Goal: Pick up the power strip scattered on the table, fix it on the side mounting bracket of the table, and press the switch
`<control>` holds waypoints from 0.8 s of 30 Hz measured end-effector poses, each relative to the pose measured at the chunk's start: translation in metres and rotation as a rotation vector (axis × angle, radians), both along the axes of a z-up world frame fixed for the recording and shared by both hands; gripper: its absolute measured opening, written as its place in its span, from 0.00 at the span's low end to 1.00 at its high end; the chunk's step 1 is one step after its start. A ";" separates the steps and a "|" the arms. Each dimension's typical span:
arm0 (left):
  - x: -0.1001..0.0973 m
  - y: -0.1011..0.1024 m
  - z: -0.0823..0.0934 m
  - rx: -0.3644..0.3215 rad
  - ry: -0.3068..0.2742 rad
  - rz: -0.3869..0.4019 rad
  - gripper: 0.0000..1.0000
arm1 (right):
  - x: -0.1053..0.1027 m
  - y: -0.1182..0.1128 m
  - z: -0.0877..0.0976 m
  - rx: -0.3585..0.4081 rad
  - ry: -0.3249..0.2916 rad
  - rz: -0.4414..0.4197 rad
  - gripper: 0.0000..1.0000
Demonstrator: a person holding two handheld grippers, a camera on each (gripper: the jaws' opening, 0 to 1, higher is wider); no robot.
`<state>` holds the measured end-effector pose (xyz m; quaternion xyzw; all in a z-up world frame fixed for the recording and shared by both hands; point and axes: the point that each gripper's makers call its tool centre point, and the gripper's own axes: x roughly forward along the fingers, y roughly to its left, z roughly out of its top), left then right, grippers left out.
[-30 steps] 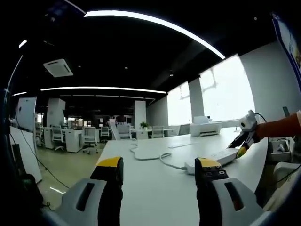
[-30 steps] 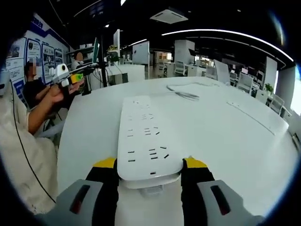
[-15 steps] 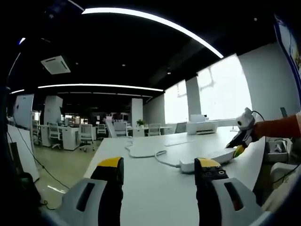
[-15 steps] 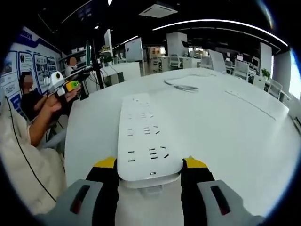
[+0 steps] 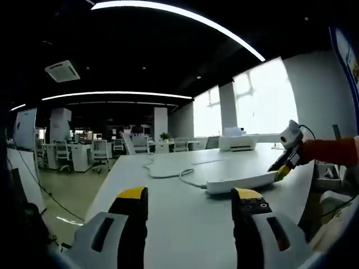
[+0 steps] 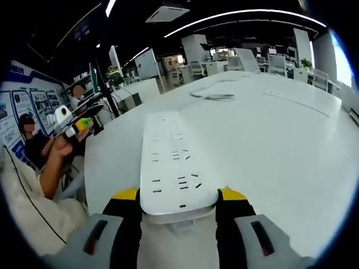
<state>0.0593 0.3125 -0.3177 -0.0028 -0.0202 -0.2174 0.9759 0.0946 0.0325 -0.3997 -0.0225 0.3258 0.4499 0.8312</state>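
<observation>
In the left gripper view, the left tool (image 5: 188, 203) stands wide apart with nothing between its yellow-tipped jaws, low over the white desk (image 5: 168, 224); beyond it a white cable (image 5: 185, 178) curls across the desk to the strip (image 5: 241, 182), which looks raised off the surface at its far end; at the right edge the right tool (image 5: 283, 170) grips that end, with an orange sleeve (image 5: 331, 151) behind it.

In the right gripper view, a person's hand (image 6: 59, 148) holds the left tool (image 6: 76, 124) at the left, well apart from the strip; the strip (image 6: 174, 162) runs away from the camera over the desk (image 6: 280, 145), socket face up; its near end sits clamped between the jaws of the right tool (image 6: 178, 197); the cable (image 6: 216, 96) lies far off on the desk.
</observation>
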 end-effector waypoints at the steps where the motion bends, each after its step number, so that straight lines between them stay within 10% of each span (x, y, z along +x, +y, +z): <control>1: 0.000 0.000 0.000 -0.002 0.002 -0.001 0.63 | 0.001 0.000 0.000 0.001 0.001 -0.002 0.47; 24: 0.014 -0.024 -0.009 -0.051 0.168 -0.045 0.64 | -0.010 0.028 0.003 0.056 0.028 -0.170 0.47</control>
